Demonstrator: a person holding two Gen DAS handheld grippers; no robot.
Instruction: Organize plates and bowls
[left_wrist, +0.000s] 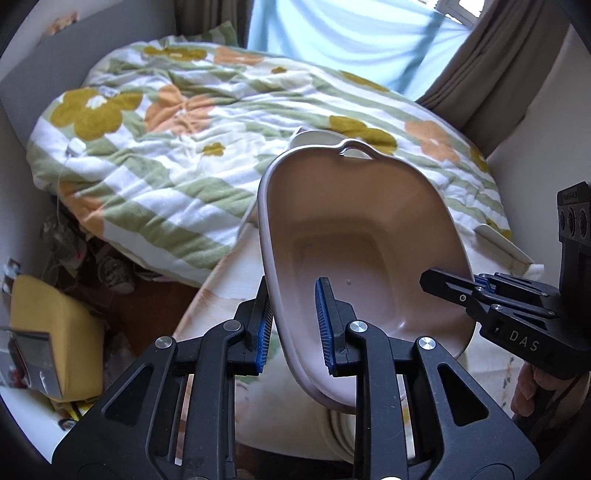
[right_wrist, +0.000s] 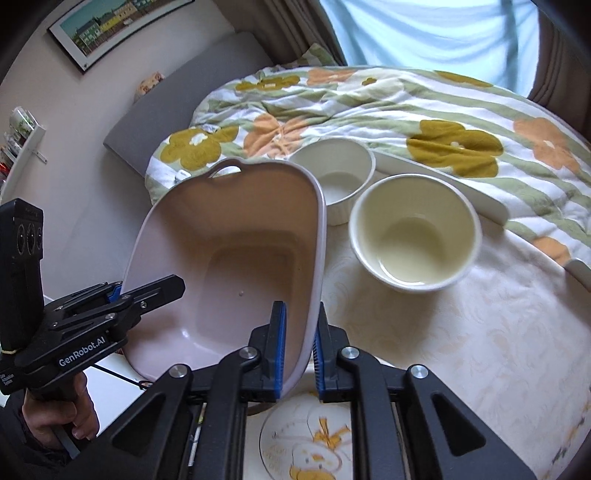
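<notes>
A pale pink oval dish (left_wrist: 354, 236) with a loop handle hangs tilted above the table, held from both sides. My left gripper (left_wrist: 293, 325) is shut on the dish's left rim, one blue pad inside and one outside. My right gripper (right_wrist: 300, 347) is shut on the right rim of the pink dish (right_wrist: 229, 258). Each gripper shows in the other's view: the right gripper (left_wrist: 476, 291) at the far rim, the left gripper (right_wrist: 122, 295) likewise. Two white bowls stand on the table beyond: a ribbed bowl (right_wrist: 336, 177) and a larger round bowl (right_wrist: 413, 232).
A patterned plate (right_wrist: 310, 439) lies under my right gripper. The table wears a cream cloth (right_wrist: 461, 350). A flowered quilt (left_wrist: 192, 147) covers the bed behind, with a white board (right_wrist: 443, 184) lying on it. Clutter and a yellow cushion (left_wrist: 48, 325) sit on the floor at left.
</notes>
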